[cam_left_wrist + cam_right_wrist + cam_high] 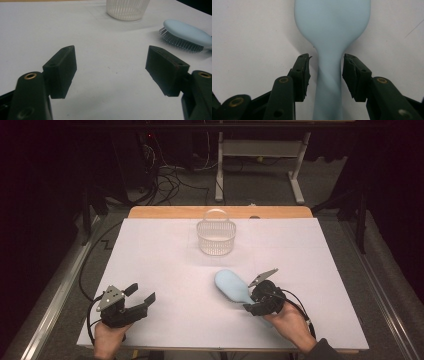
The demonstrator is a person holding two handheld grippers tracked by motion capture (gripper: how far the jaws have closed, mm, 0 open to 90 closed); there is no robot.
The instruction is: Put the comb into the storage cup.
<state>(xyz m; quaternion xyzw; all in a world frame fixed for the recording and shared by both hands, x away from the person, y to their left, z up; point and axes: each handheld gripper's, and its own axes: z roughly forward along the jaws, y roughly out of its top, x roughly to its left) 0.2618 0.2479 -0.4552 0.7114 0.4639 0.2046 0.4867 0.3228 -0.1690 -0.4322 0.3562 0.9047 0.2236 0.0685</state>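
The right hand-held gripper (325, 75) is set astride the handle of the pale blue hairbrush (332, 37), its jaws apart with a narrow gap at each side. The hairbrush is laid bristles down on the white desk (165, 270), near its front right. The left hand-held gripper (111, 71) is held wide apart above bare desk. A white basket (216, 236) is placed farther back.
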